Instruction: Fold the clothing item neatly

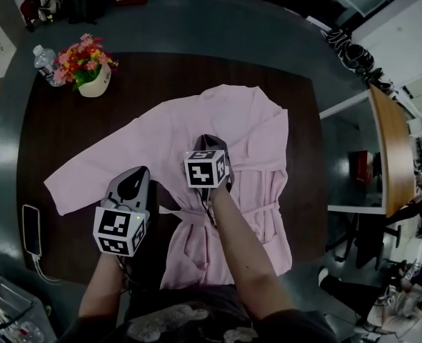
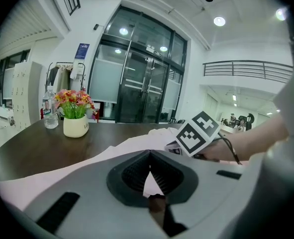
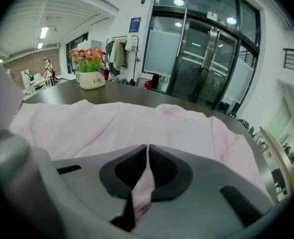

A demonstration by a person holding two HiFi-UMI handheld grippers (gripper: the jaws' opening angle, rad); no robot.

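Judging by its drape, the pink robe (image 1: 232, 134) is light, soft and limp. It will likely sag from any single hold and slide easily on the dark desk (image 1: 61, 127), so it is best taken at edges, seams or sleeve ends with both grippers. It lies spread front up across the middle of the desk, with the collar toward the far edge and the hem at the near edge. One sleeve stretches toward the left edge and the other lies along the body on the right. A belt (image 1: 264, 209) crosses the waist. Right gripper (image 3: 147, 148): jaws pressed together, pinching a strip of robe fabric near the front opening. Left gripper (image 2: 149, 154): jaws pressed together by the robe's left side; whether any cloth is caught cannot be told.
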